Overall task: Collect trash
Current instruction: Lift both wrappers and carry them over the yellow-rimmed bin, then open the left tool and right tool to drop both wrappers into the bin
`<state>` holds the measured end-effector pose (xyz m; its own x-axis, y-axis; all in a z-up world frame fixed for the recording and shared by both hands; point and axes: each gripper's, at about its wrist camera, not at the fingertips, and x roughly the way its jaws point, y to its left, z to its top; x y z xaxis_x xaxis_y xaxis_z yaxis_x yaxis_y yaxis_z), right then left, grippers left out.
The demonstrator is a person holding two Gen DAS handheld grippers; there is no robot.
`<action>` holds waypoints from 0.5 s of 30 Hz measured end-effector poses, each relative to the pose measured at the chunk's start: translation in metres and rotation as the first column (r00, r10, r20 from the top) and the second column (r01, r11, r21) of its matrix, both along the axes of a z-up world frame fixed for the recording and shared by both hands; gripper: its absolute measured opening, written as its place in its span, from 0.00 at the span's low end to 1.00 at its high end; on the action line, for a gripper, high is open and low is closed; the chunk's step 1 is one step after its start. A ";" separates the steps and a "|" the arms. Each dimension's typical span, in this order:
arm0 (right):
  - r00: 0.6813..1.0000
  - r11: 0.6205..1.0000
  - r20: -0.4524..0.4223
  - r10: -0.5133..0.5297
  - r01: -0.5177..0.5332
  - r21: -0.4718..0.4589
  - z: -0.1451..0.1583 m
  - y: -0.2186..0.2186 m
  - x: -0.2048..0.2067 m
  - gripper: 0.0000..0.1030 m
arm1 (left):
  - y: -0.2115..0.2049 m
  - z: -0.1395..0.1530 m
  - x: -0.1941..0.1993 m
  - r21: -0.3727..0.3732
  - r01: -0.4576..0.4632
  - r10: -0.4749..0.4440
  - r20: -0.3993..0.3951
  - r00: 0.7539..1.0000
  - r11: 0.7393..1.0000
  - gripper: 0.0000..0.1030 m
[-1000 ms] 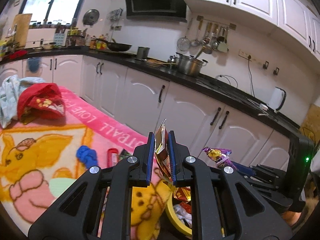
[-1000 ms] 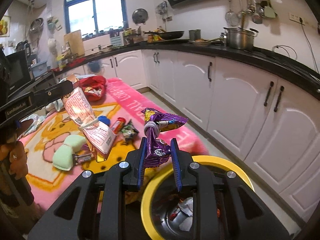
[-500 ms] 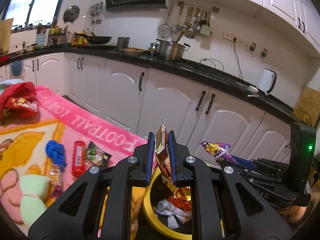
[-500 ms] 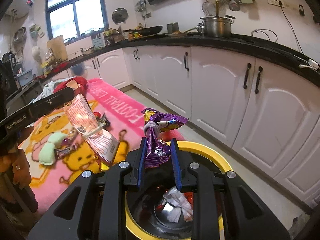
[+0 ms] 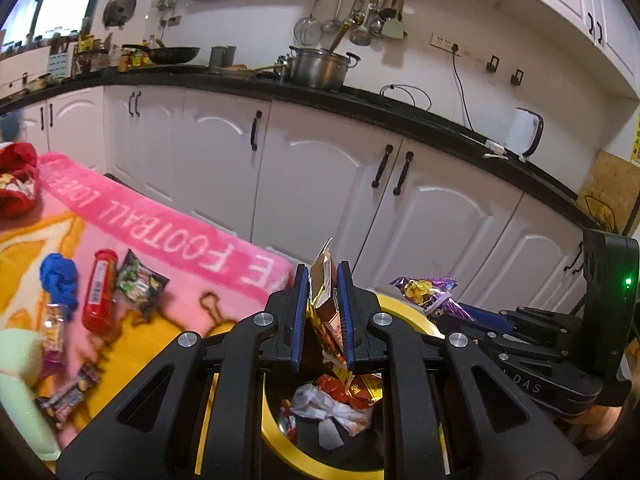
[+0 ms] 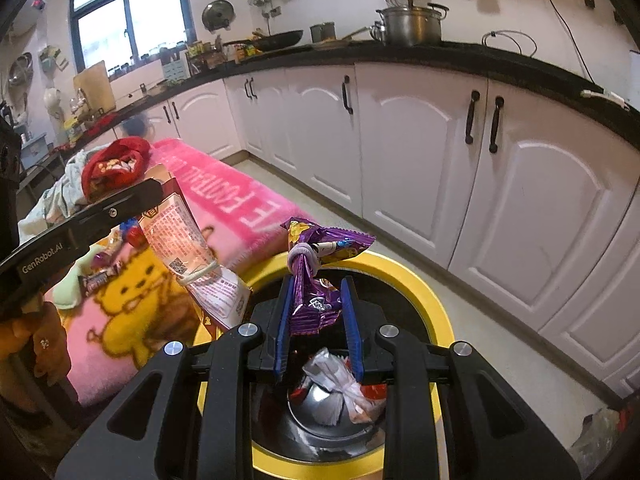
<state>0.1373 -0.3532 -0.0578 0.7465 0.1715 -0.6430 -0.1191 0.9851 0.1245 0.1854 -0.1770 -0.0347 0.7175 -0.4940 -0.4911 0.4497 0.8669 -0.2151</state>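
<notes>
My left gripper (image 5: 322, 316) is shut on a gold and red snack bag (image 5: 325, 304), which hangs over the yellow-rimmed bin (image 5: 280, 438). The same snack bag (image 6: 188, 248), tied with a band, shows at the left of the right wrist view under the left gripper's finger (image 6: 120, 204). My right gripper (image 6: 316, 328) is shut on a purple snack wrapper (image 6: 316, 276) tied with a hair band, directly above the bin (image 6: 436, 308). Crumpled white and red trash (image 6: 340, 380) lies inside the bin. The purple wrapper (image 5: 428, 290) also shows at the right of the left wrist view.
A pink cartoon blanket (image 5: 168, 240) carries a red tube (image 5: 99, 292), a green snack packet (image 5: 138, 280), a blue cloth (image 5: 60, 280) and small candy wrappers (image 5: 68, 396). White cabinets (image 6: 420, 152) under a black counter run behind the bin. A red bag (image 6: 116, 164) lies at the blanket's far end.
Both grippers have carried their wrappers rightwards and downwards from above the blanket edge to over the bin's mouth. The bin's contents now show between the fingers of each.
</notes>
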 end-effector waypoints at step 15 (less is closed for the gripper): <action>0.995 1.000 -0.095 -0.024 0.025 0.014 -0.037 -0.012 0.007 0.23 | -0.013 -0.036 0.013 0.010 0.036 -0.035 -0.097 0.995 0.999 0.12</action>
<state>0.1445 -0.3648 -0.0946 0.6867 0.1641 -0.7082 -0.0819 0.9854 0.1490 0.1981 -0.1898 -0.0705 0.6483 -0.5126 -0.5629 0.4581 0.8532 -0.2493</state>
